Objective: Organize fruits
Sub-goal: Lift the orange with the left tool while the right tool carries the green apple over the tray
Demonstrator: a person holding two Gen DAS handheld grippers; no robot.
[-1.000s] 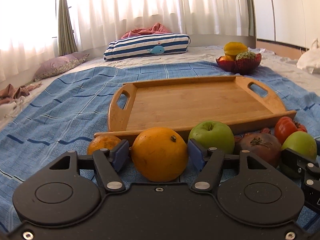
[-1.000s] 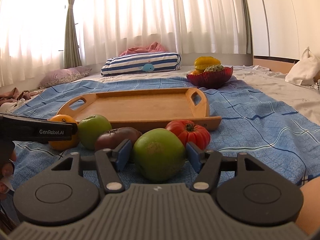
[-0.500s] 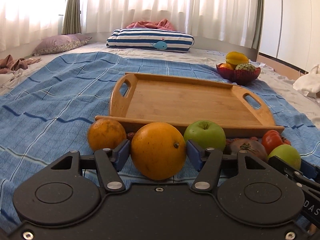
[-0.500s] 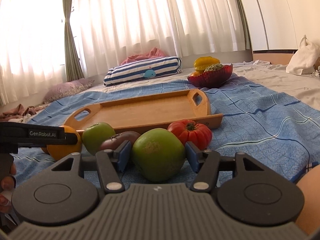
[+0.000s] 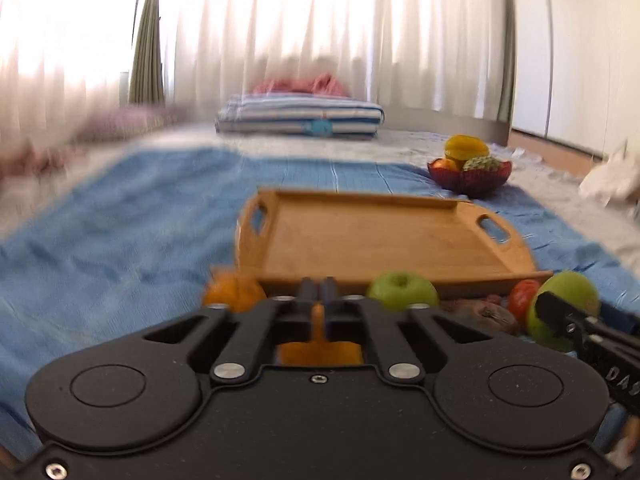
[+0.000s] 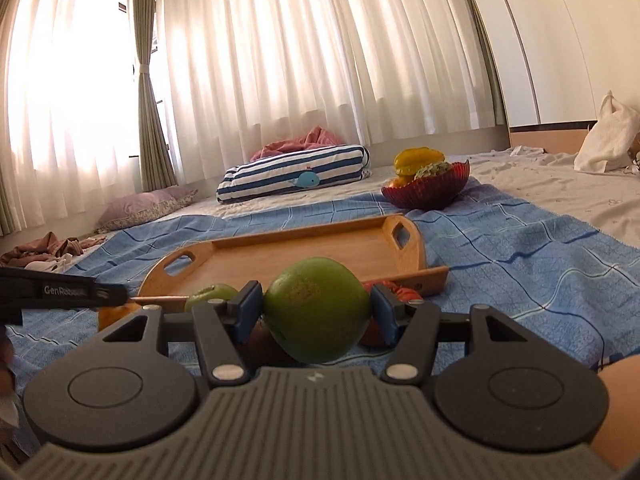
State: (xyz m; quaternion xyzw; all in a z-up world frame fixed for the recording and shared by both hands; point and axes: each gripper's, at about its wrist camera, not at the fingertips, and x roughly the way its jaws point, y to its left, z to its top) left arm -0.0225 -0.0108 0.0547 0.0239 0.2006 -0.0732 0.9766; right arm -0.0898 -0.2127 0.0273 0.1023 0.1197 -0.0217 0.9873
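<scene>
My left gripper is shut with its pads together and nothing between them. The big orange lies low beneath the fingers, mostly hidden. A smaller orange and a green apple lie in front of the wooden tray. My right gripper is shut on a large green fruit, lifted off the blue blanket. A red tomato, a dark fruit and the green apple lie behind it, before the tray.
A red bowl of fruit stands beyond the tray at right. A striped pillow lies at the back near the curtains. The blue blanket covers the bed. The left gripper's side shows at left.
The left gripper has slipped off the big orange and snapped shut; the orange now sits under its fingers. The right gripper has closed on the green fruit and raised it.
</scene>
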